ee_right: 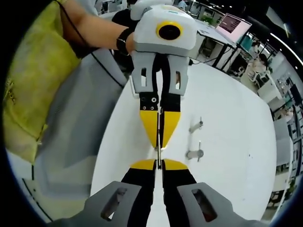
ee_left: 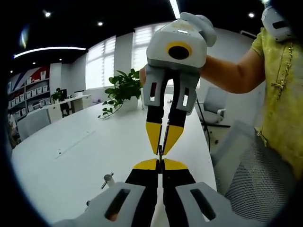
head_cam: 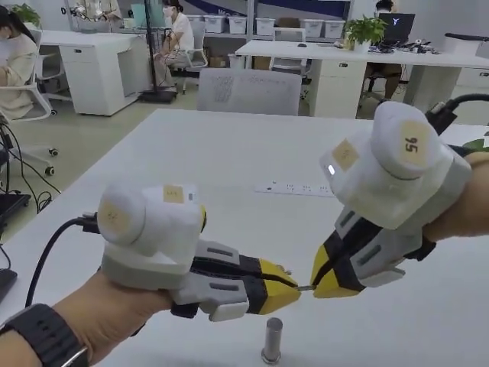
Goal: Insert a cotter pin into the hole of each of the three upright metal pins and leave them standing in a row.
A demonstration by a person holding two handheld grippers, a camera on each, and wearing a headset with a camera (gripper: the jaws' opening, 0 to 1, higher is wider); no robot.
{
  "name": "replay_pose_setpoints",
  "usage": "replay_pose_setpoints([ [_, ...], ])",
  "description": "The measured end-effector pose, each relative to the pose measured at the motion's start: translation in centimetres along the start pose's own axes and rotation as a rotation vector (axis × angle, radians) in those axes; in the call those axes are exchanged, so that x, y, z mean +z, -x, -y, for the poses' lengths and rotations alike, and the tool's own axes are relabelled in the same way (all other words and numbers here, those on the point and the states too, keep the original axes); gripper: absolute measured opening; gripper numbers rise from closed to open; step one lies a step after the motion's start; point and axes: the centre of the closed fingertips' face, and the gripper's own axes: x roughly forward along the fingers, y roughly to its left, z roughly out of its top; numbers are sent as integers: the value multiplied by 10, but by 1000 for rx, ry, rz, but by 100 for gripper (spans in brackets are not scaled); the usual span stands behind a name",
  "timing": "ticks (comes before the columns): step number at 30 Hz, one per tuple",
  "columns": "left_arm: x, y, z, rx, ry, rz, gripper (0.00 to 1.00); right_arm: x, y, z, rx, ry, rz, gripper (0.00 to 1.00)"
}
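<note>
**Two-gripper hold on the cotter pin above the white tabletop [head_cam: 229,153].** I hold the left gripper [head_cam: 289,280] and the right gripper [head_cam: 315,285] nose to nose in mid-air. The thin grey metal cotter pin [head_cam: 304,288] bridges the small gap between their yellow tips.

- **Left gripper view:** my own jaws are pressed together on one end of the cotter pin [ee_left: 161,152]. The right gripper [ee_left: 163,142] appears from above, its jaws likewise pinched narrow on the other end.
- **Right gripper view:** this is the mirror arrangement, with the left gripper [ee_right: 160,137] opposite. The cotter pin [ee_right: 159,153] lies in line with both pairs of jaws.

I judge that the two-ended hold serves to reseat so slender a part. One gripper steadies it while the other takes a truer grip, so that it would point cleanly out of the jaws for threading.

A short grey cylindrical metal pin [head_cam: 272,340] stands upright on the tabletop just below the tips, close at hand as the likely receiver. The right gripper view shows two such parts on the tabletop to one side, a nearer metal pin [ee_right: 195,153] and a farther metal pin [ee_right: 196,126]. Whether any hole is already filled is too small to tell.
</note>
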Motion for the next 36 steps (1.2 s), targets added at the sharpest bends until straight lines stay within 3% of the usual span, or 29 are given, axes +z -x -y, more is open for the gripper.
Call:
replay_pose_setpoints([
  [2, 0, 0, 0, 2, -4, -3, 0, 0, -1, -1, 6, 3, -2, 10],
  [5, -1, 0, 0, -1, -10, -12, 0, -4, -3, 0, 6, 16, -33, 9],
  [17, -2, -2, 1, -13, -8, -36, 0, -7, -4, 1, 13, 15, -54, 5],
  [27, -2, -3, 1, -8, 1, -30, 0, -7, -6, 0, 2, -25, -52, 3],
  [32, 0, -3, -3, 14, -40, -17, 1, -7, -4, 3, -17, -42, -47, 2],
  [36, -1, -6, 2, -7, -20, -17, 16, -8, -3, 4, -28, -49, -52, 2],
])
